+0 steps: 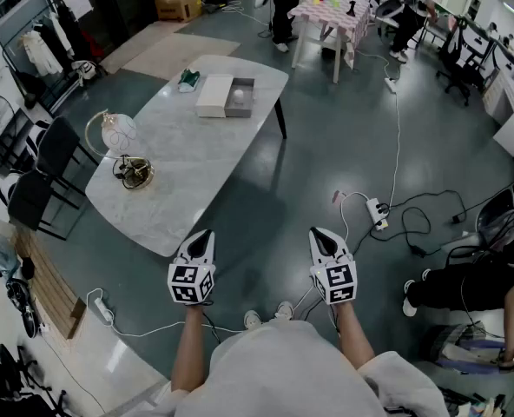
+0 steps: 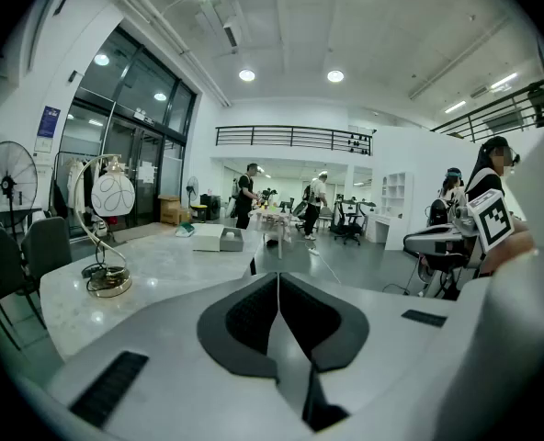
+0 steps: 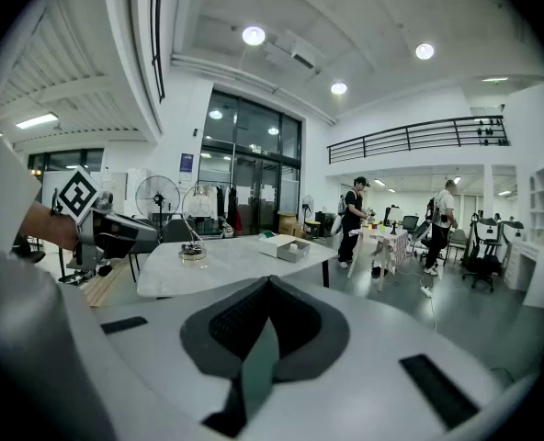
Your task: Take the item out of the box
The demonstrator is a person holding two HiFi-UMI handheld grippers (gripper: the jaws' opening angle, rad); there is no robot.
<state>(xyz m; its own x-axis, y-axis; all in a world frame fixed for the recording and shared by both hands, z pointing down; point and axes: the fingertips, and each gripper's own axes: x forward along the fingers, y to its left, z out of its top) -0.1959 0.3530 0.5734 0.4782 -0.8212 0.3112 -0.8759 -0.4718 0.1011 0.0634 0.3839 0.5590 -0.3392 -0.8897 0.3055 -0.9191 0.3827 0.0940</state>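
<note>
An open grey box (image 1: 240, 97) holding a small white item (image 1: 237, 96) lies on the far end of the white marble table (image 1: 187, 150), with its white lid (image 1: 214, 95) beside it on the left. The box also shows small in the left gripper view (image 2: 231, 239) and the right gripper view (image 3: 295, 251). My left gripper (image 1: 201, 241) and right gripper (image 1: 323, 237) hang over the floor, short of the table's near end, far from the box. Both are shut and hold nothing, their jaws pressed together (image 2: 277, 315) (image 3: 268, 315).
A round desk lamp (image 1: 122, 150) stands on the table's left side, and a green object (image 1: 188, 80) lies by the lid. Black chairs (image 1: 40, 176) line the table's left. Cables and a power strip (image 1: 377, 213) lie on the floor at right. A seated person (image 1: 465, 289) is near right.
</note>
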